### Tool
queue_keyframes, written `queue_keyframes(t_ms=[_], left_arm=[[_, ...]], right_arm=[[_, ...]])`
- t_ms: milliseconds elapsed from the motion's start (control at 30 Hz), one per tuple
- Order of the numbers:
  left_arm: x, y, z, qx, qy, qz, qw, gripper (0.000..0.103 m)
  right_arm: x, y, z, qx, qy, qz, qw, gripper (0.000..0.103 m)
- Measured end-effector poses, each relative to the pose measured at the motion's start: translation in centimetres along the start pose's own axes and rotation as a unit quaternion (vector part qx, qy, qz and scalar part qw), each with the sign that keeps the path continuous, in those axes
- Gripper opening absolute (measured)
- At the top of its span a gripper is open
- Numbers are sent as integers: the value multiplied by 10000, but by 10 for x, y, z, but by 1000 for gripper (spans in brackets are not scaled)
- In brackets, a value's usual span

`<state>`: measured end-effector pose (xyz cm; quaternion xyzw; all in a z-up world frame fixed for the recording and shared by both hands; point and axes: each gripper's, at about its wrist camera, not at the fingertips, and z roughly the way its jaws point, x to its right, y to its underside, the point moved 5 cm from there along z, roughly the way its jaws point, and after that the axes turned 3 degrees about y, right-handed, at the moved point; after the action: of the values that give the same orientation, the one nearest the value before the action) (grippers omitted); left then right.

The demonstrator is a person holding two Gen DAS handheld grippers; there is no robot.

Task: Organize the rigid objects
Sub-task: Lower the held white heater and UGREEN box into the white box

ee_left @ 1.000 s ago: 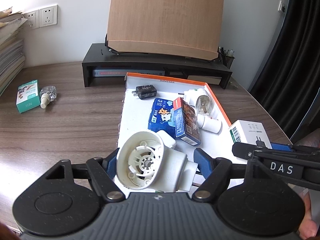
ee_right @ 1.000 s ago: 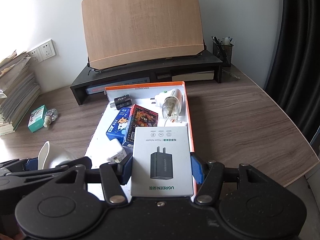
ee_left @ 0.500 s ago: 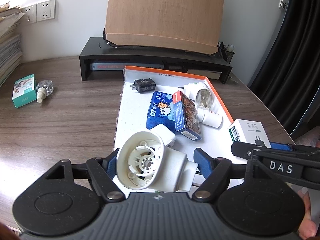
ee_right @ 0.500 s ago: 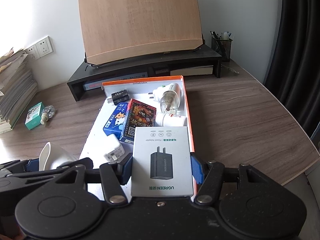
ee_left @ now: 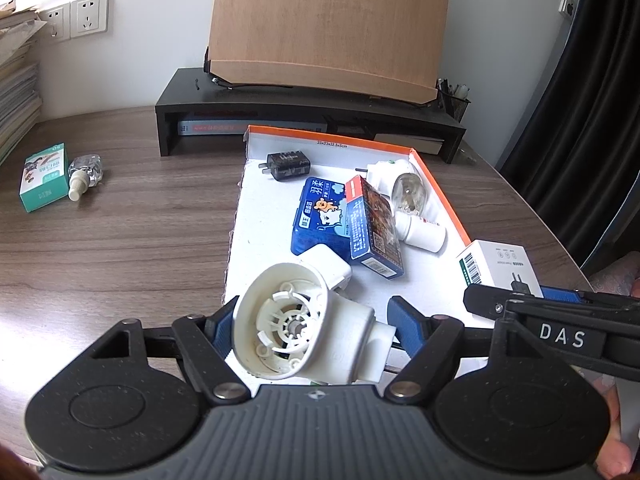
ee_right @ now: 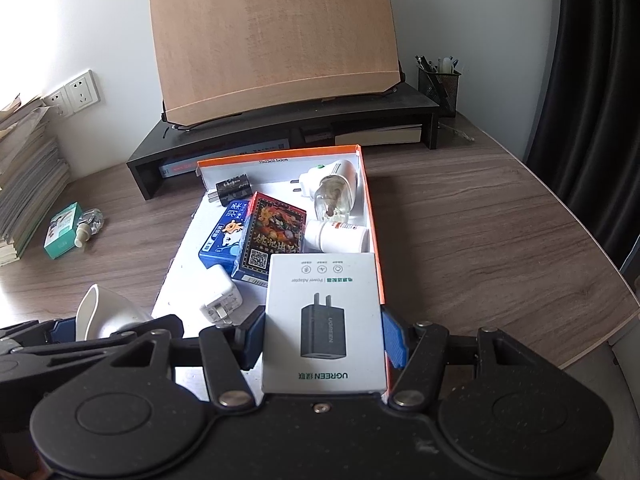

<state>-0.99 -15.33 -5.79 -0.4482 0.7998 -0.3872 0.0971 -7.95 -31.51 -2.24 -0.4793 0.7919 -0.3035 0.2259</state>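
Both jaws are closed on objects: a white round plastic plug-in device (ee_left: pixel 304 328) is clamped by the left gripper (ee_left: pixel 310 330), and a grey cardboard power-adapter box (ee_right: pixel 324 322) by the right gripper (ee_right: pixel 322 338), over the near end of the orange-rimmed white tray (ee_right: pixel 370 200) on the wooden desk (ee_right: pixel 480 240).

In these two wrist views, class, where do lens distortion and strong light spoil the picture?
Left wrist view: fisheye bends the desk edge and curtain; the white plastic part stays sharp. Right wrist view: window light washes out the wall at upper left; the charger box print is legible.
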Motion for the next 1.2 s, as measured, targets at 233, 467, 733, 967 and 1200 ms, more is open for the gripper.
queue_keyframes(t_ms=[233,467,733,967,1200], left_arm=[[0,1,1,-13,-24,25,10000,78],[-1,0,2,-30,-15,4,10000,78],[-1,-1,2,-24,-26,-3,10000,78],[-1,-1,2,-31,-20,6,10000,78],[-1,0,1,-27,-7,20,10000,78]], right_arm=[[0,0,1,-2,4,-3,10000,71],[0,0,2,-21,-9,-14,10000,71],[-1,-1,3,-19,-13,-19,10000,71],[-2,-1,3,-31,1,-73,10000,71],[-2,-1,2,-31,15,-107,9999,71]])
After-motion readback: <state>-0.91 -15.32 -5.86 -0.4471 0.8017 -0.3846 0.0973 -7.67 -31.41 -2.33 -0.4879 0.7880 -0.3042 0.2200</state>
